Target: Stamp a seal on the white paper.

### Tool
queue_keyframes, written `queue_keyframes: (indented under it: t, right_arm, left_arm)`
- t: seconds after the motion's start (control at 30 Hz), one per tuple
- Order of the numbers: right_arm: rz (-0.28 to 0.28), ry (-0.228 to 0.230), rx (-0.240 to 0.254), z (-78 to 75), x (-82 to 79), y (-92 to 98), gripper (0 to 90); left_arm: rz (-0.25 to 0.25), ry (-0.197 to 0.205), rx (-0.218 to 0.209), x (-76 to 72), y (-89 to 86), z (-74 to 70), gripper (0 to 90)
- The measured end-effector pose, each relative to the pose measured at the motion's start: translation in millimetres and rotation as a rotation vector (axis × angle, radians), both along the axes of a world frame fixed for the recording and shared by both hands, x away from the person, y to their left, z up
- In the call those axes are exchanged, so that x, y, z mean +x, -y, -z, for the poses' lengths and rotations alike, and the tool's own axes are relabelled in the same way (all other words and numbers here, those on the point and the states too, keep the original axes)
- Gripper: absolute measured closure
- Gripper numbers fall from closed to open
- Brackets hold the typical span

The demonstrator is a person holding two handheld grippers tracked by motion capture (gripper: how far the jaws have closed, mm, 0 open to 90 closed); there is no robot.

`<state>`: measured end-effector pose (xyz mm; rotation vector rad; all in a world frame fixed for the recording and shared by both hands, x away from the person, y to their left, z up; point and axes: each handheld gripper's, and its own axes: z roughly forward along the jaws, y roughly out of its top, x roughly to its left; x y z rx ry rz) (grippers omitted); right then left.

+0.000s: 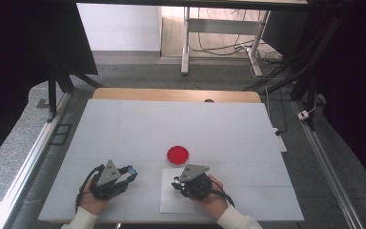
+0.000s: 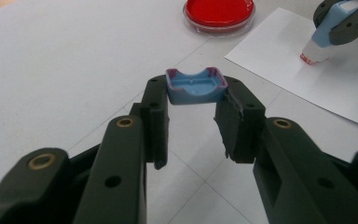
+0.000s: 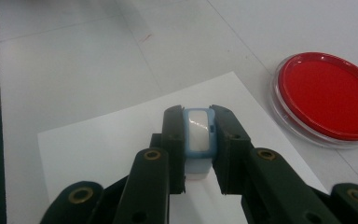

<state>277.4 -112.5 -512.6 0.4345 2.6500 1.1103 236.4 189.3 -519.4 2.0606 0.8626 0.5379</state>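
Observation:
My left gripper rests at the table's front left, shut on a small blue cap with red-stained edges, its hollow side up. My right gripper is shut on a blue and white stamp, held tip-down over a white sheet of paper. The stamp's red-stained face is at the paper; whether it touches I cannot tell. A round red ink pad in a clear dish lies just beyond the sheet.
The white table top stretches bare beyond the ink pad to a wooden strip at its far edge. Dark frame posts and cables stand around the table on the floor.

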Motion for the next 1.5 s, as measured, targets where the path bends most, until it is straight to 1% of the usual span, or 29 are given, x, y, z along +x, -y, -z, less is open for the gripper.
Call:
queue_keyframes:
  t: [0.1,0.13,0.2,0.3,0.33,0.8,0.83,0.97,1.17,1.27,1.33,1.47,1.5]
  right_arm:
    - [0.001,-0.002,-0.001,0.0,0.7,1.3,75.8]
    - [0.003,-0.010,0.011,0.5,0.8,1.3,75.8]
    - [-0.001,-0.009,0.019,1.2,1.5,1.8,75.8]
    - [-0.003,-0.010,0.016,0.9,1.7,1.5,75.8]
    - [0.000,-0.015,0.008,0.1,1.7,1.6,75.8]
    - [0.002,-0.011,0.001,-0.4,1.7,0.6,75.7]
    - [0.003,-0.018,0.011,0.0,2.0,0.5,75.7]
    - [-0.001,-0.032,0.022,0.0,4.3,2.0,75.5]
    - [0.011,-0.023,0.032,0.3,2.9,2.1,75.4]
    - [0.018,-0.027,0.040,-0.7,3.2,2.9,75.3]
    - [0.018,-0.037,0.062,-2.7,4.1,4.4,75.2]
    - [0.021,-0.034,0.054,-4.2,5.0,5.9,75.1]
    - [0.023,-0.040,0.063,-4.8,5.1,6.2,75.1]
  left_arm:
    - [0.000,-0.002,0.002,0.0,-0.1,0.2,64.7]
    - [0.000,-0.001,0.002,-0.1,-0.2,0.1,64.7]
    - [-0.001,0.000,0.000,-0.2,-0.5,0.0,64.6]
    - [-0.005,-0.001,-0.002,-0.1,-1.0,0.1,64.6]
    - [-0.004,-0.001,0.000,0.1,-1.1,0.2,64.6]
    - [-0.005,0.001,-0.001,-0.1,-0.6,0.1,64.6]
    - [-0.006,0.001,-0.001,0.0,-0.7,0.2,64.6]
    - [-0.006,-0.001,0.001,0.5,-1.0,0.5,64.6]
    - [-0.004,0.000,0.001,0.8,-1.1,0.7,64.6]
    - [-0.003,-0.001,0.003,1.2,-1.1,1.1,64.6]
    - [-0.003,-0.002,0.002,1.2,-1.2,1.0,64.6]
    - [-0.004,0.000,0.001,0.9,-1.5,0.8,64.6]
    - [-0.003,0.000,0.001,0.9,-1.5,0.8,64.6]
